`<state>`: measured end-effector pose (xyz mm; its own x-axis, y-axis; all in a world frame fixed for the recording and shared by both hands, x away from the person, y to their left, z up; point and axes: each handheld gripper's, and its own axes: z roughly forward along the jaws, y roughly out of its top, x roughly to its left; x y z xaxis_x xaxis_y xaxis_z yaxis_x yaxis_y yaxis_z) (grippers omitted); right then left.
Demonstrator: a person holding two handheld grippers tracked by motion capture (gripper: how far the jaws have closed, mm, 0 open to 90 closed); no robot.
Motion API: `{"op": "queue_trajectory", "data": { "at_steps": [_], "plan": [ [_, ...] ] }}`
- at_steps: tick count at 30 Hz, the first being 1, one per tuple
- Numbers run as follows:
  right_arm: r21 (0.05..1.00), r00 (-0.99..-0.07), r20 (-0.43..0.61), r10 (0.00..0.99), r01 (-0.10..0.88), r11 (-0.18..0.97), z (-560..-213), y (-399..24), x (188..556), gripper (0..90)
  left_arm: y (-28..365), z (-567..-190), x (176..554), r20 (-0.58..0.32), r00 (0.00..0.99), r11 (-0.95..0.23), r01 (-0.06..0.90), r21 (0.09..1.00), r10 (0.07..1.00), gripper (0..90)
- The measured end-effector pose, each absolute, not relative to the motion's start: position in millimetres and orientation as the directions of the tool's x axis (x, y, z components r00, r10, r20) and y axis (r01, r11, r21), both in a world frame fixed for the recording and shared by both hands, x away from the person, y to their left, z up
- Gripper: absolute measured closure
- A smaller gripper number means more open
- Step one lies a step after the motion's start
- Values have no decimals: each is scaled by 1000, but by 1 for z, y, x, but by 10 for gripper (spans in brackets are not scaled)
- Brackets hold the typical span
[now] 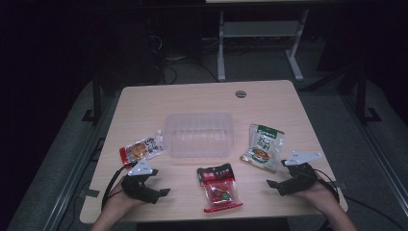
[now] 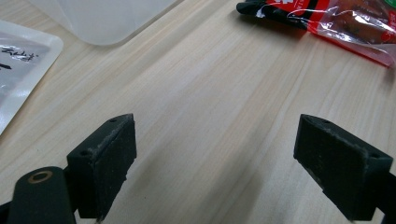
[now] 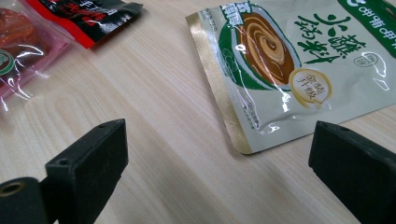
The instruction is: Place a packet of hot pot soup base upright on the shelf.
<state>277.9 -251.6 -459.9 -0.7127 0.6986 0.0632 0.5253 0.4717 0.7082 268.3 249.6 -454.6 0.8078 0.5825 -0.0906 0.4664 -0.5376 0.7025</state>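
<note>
The clear container (image 1: pixel 198 134) stood mid-table. The green sachet (image 1: pixel 263 147) lay just right of it, long axis running away from the person, nearest the right gripper (image 1: pixel 277 186). Both that and the left gripper (image 1: pixel 161 193) had jaws spread, empty.

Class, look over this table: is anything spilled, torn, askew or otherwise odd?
Nothing stands out. The clear tub stands upright and empty at the middle of the table; the white packet, red packet and green packet lie flat around it, sealed, with no spill. Both grippers are open, holding nothing.
</note>
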Motion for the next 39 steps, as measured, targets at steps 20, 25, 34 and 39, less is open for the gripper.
{"op": "queue_trajectory", "data": {
  "at_steps": [20,25,34,39],
  "plan": [
    [708,-811,121,572,475,523,-445,-236,263,895,243,-448,270,-98,810,-535,467,704,579,141],
    [705,-827,133,546,466,534,-443,-224,264,896,245,-448,268,-103,809,-535,471,701,578,145],
    [705,-865,158,477,437,559,-444,-200,268,897,247,-447,268,-126,789,-507,499,703,601,146],
    [703,-880,165,446,422,573,-445,-191,268,897,246,-447,267,-126,790,-509,499,701,600,146]
  ]
}}
